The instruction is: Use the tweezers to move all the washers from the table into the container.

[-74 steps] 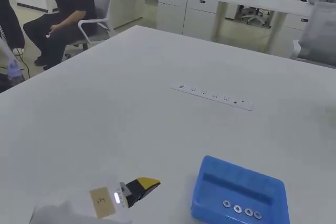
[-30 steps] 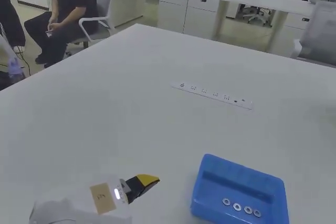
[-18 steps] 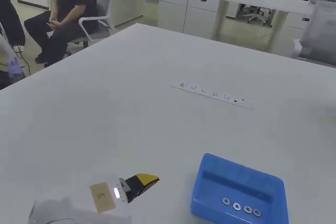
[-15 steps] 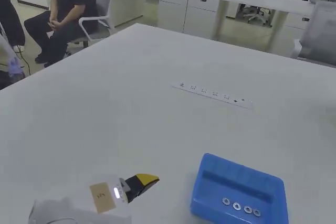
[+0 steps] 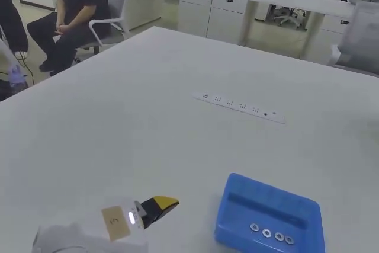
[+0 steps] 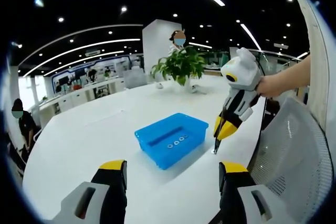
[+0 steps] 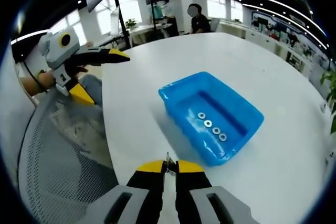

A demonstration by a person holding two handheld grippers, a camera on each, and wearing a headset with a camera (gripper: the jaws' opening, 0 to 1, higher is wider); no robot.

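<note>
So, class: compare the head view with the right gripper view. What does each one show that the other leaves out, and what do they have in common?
Head view: the power strip lying flat mid-table.
Right gripper view: the right gripper, its jaws shut on the tweezers, and a grey mesh seat beside the table edge.
Shared: the white table, the blue container with four washers in a row inside it, and the left gripper with its yellow jaws.
</note>
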